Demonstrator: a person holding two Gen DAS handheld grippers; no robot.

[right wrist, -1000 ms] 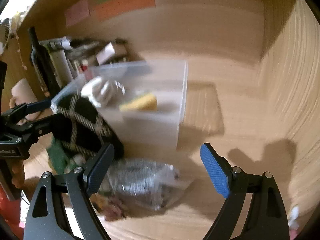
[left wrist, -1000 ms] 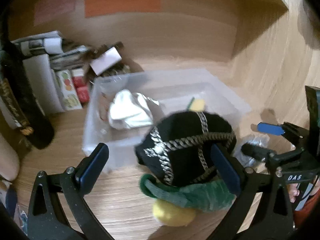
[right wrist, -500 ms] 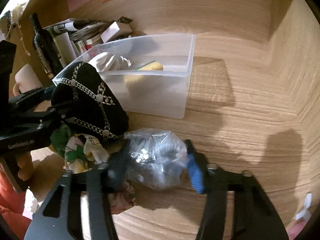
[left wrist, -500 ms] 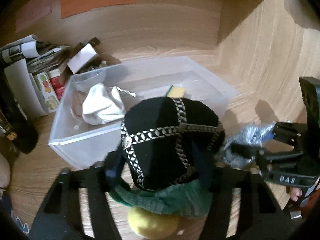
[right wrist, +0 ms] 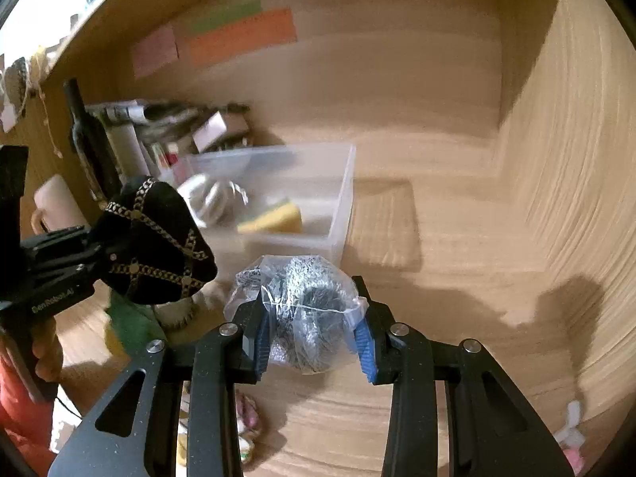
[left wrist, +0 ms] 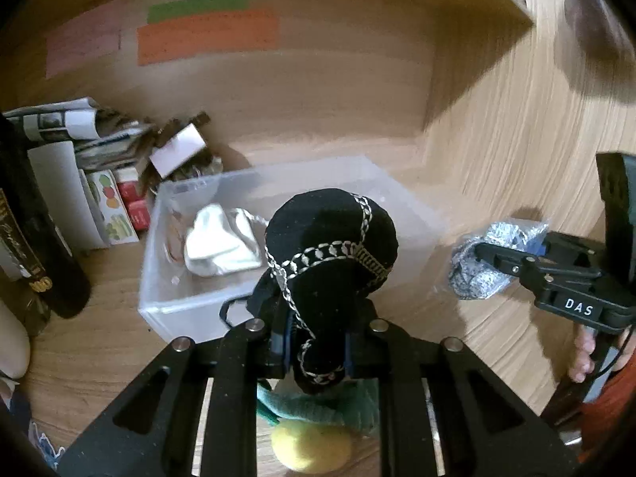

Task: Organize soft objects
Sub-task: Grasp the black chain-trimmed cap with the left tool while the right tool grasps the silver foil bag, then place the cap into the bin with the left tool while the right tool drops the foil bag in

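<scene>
My left gripper is shut on a black cap with silver chain trim and holds it lifted in front of the clear plastic bin. The cap also shows in the right wrist view. My right gripper is shut on a clear bag of steel wool, raised above the wooden surface; the bag shows in the left wrist view. The bin holds a white cloth and a yellow sponge. A green cloth and a yellow ball lie below the left gripper.
A dark bottle, newspapers, small boxes and a card crowd the left side behind the bin. Wooden walls close the back and right. Floral fabric lies near the front edge.
Both grippers went from open to shut: the left closed on the black cap, the right on the steel wool bag. Both objects have been lifted off the surface.
</scene>
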